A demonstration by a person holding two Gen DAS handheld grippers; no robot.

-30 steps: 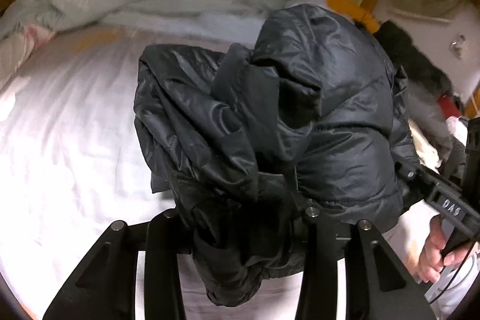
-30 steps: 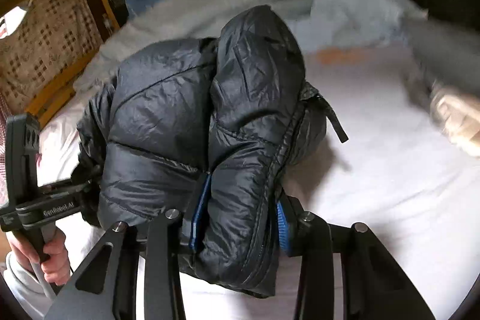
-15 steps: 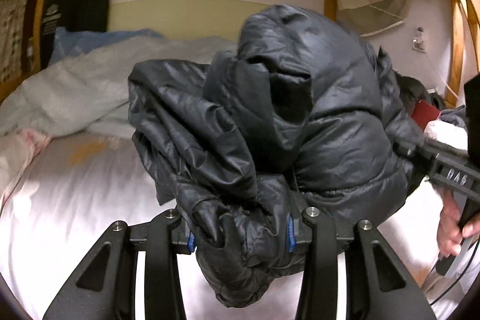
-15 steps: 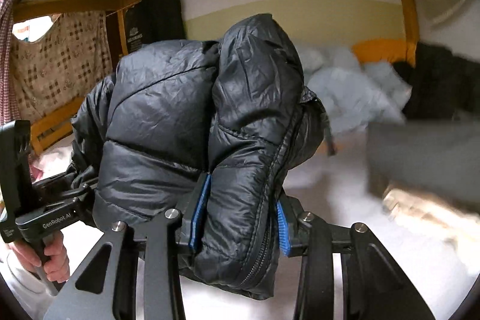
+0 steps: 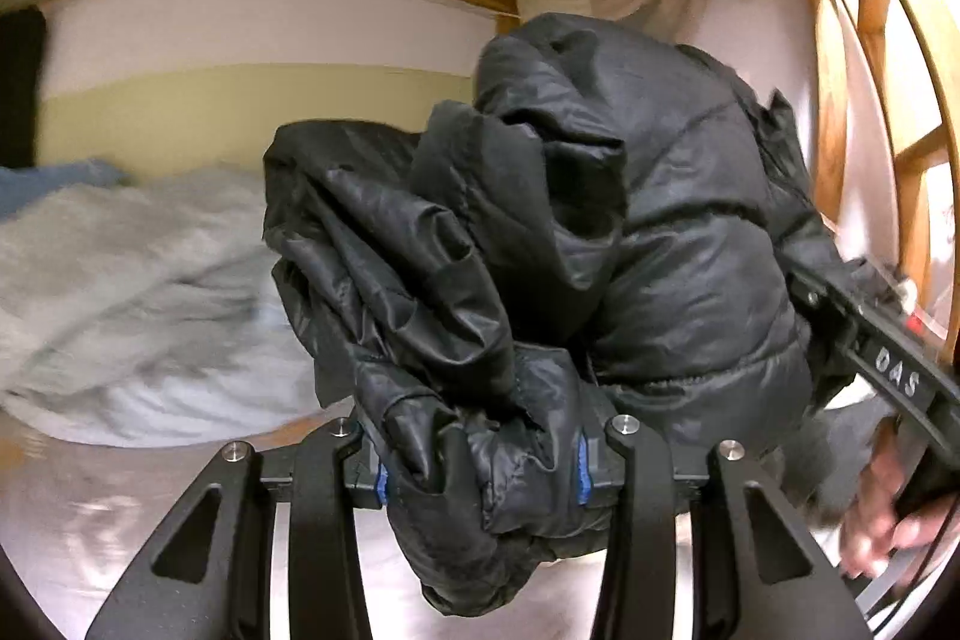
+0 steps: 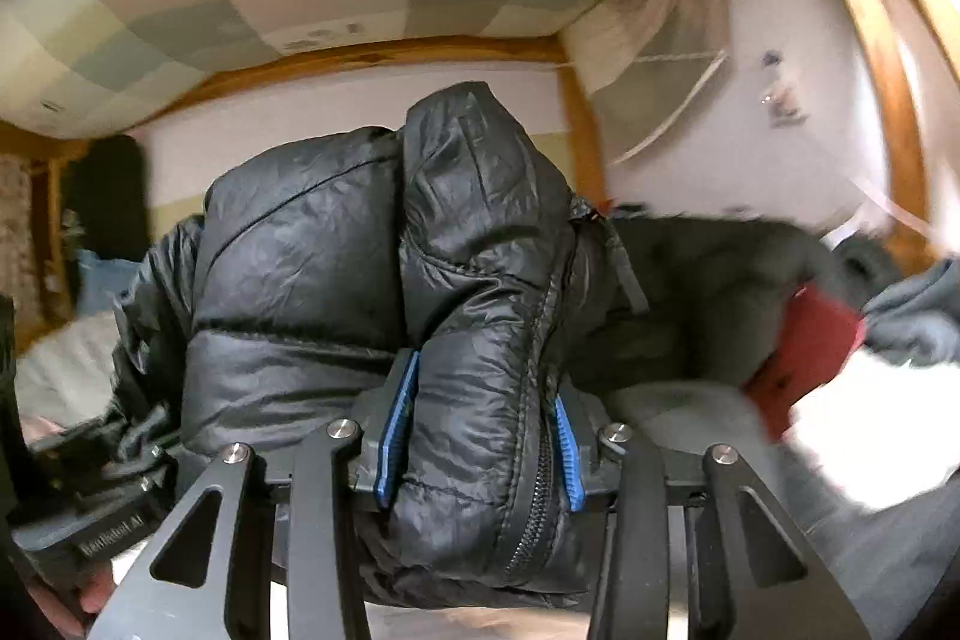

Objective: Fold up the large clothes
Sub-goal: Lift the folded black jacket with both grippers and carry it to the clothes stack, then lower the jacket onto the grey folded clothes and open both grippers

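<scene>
Jacket [image 5: 660, 244], black and puffy, is held bunched up in the air above the white bed [image 5: 150, 508]. Crumpled folds are clamped between the left gripper's [image 5: 480, 466] blue pads; the zipper edge is pinched by the right gripper [image 6: 480, 430]. Pale bedding [image 5: 132, 292] is heaped behind, clothes [image 6: 798, 340] piled beside.

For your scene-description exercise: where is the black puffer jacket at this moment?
The black puffer jacket fills the centre of both wrist views, bunched and clamped between the left gripper and right gripper, above the white bed.
</scene>
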